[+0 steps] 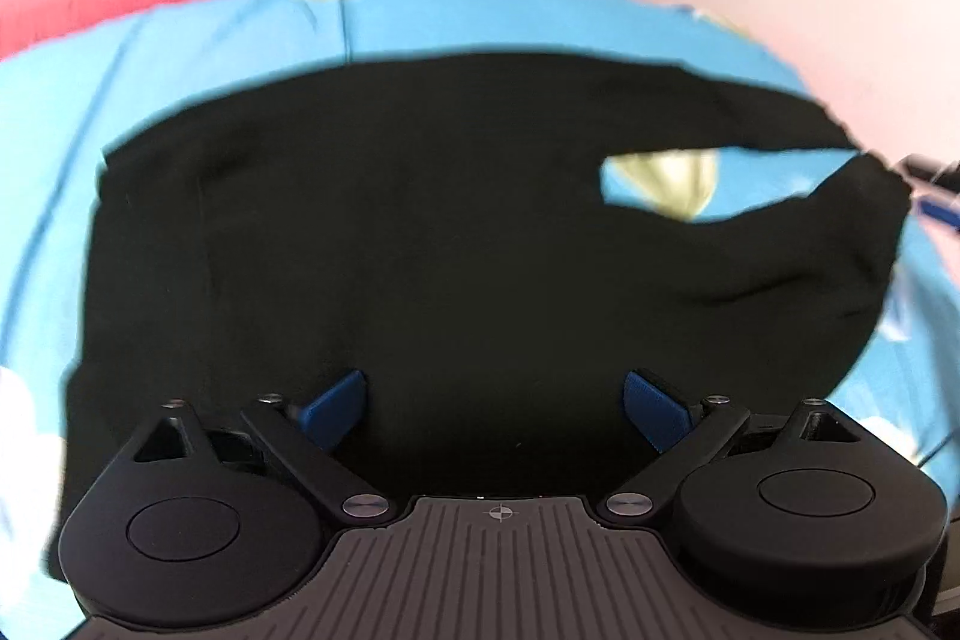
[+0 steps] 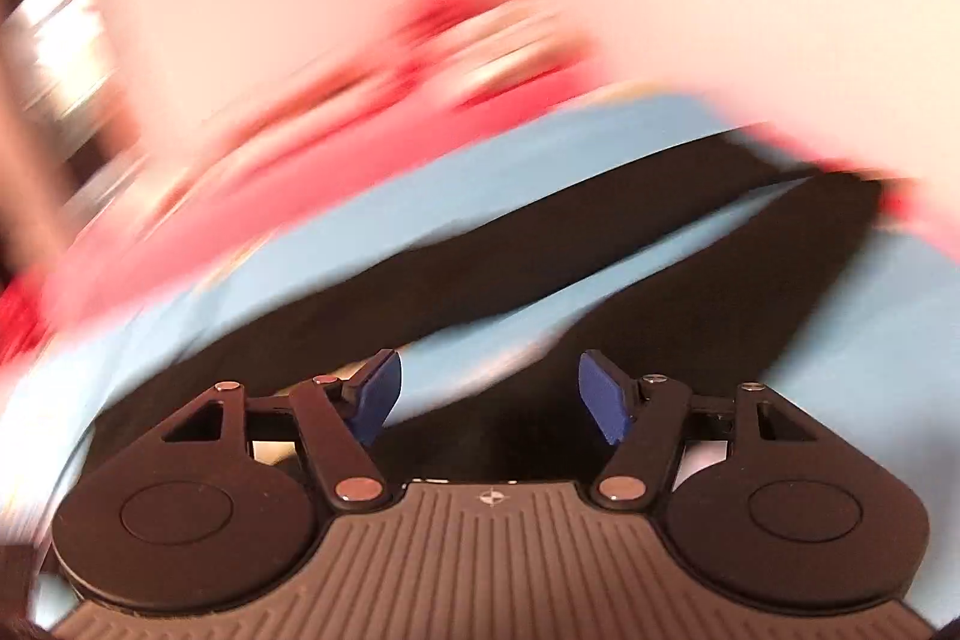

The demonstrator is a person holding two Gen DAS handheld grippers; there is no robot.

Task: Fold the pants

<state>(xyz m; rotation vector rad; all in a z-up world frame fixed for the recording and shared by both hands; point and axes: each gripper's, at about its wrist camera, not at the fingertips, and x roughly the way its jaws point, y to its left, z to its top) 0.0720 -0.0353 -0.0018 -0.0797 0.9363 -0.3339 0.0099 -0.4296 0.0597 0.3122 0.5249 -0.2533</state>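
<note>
Black pants lengthwise left-right, legs rightward; both hand-held grippers wide, empty.

The right wrist view is smeared: the pants and bed are streaks. In the left view, the pants' near edge hides behind the left hand-held gripper.
</note>
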